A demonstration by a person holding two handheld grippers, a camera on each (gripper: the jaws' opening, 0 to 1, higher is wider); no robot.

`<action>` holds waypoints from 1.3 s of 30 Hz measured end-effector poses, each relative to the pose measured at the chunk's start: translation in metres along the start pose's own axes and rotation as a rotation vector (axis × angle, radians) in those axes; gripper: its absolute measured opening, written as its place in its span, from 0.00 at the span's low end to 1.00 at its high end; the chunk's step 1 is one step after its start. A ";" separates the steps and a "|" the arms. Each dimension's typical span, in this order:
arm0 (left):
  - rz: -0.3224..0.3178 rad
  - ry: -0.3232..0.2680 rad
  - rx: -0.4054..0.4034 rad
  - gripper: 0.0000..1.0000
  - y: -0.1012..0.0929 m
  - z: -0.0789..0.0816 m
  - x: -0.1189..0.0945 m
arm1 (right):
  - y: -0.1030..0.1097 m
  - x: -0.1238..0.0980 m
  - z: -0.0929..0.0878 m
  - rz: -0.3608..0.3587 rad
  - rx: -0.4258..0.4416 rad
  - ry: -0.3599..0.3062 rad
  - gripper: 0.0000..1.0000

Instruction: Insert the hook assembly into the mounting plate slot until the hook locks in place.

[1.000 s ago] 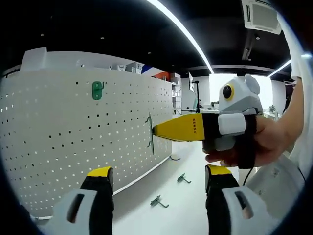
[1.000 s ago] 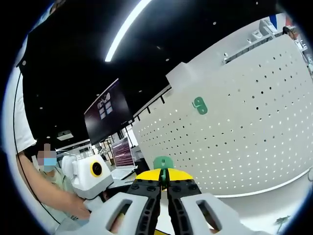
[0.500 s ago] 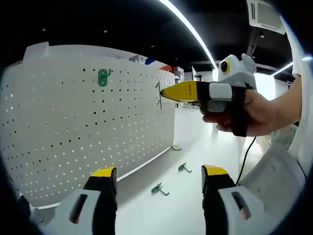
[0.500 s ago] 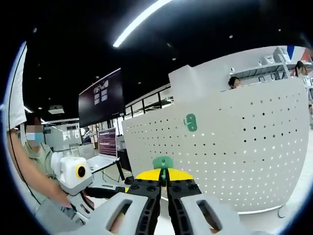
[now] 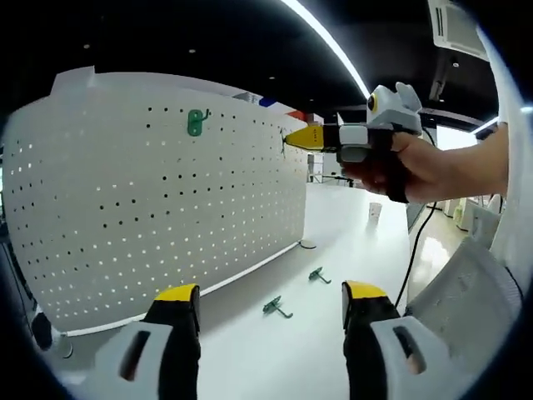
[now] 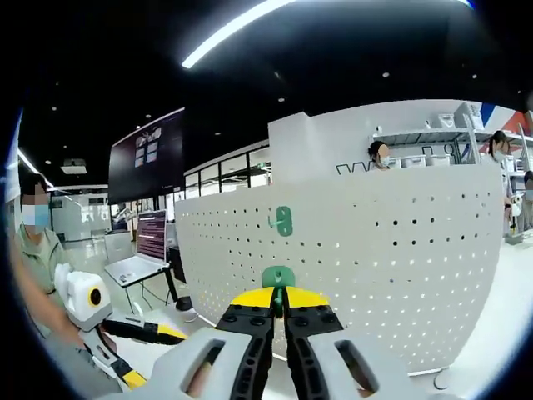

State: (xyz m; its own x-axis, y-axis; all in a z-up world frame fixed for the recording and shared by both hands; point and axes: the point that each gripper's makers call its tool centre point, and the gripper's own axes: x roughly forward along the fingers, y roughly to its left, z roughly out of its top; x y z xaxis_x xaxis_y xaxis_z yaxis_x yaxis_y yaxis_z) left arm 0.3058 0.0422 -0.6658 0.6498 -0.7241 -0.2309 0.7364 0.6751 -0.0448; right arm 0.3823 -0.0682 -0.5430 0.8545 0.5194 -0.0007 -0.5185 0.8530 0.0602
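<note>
Our right tool (image 6: 279, 310) is clamped on a green hook (image 6: 277, 277) at 6 o'clock, facing the white pegboard (image 6: 400, 267), where another hook (image 6: 284, 221) hangs. Our left tool (image 5: 271, 304) gapes wide, holding nothing; two spare hooks (image 5: 276, 307) lie on the table (image 5: 333, 275).

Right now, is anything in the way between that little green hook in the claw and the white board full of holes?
Nothing visible blocks it. The right claw holds the green hook up near the pegboard, with open air between them. Another green hook already hangs higher on the board, off the direct path.
</note>
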 end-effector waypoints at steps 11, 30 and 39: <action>0.019 -0.008 -0.018 0.70 0.001 -0.005 -0.003 | -0.018 0.021 0.013 -0.089 -0.038 -0.004 0.01; 0.041 0.001 -0.032 0.70 0.003 -0.018 -0.020 | -0.037 0.052 0.036 -0.200 -0.086 -0.036 0.01; 0.051 0.010 -0.045 0.69 0.002 -0.026 -0.029 | -0.041 0.063 0.040 -0.233 -0.088 -0.049 0.01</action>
State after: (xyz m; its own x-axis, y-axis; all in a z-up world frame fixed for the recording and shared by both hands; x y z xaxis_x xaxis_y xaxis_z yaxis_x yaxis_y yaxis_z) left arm 0.2835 0.0686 -0.6841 0.6840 -0.6876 -0.2435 0.6932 0.7167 -0.0763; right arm 0.4592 -0.0724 -0.5058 0.9507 0.3069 0.0438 -0.3062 0.9517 -0.0234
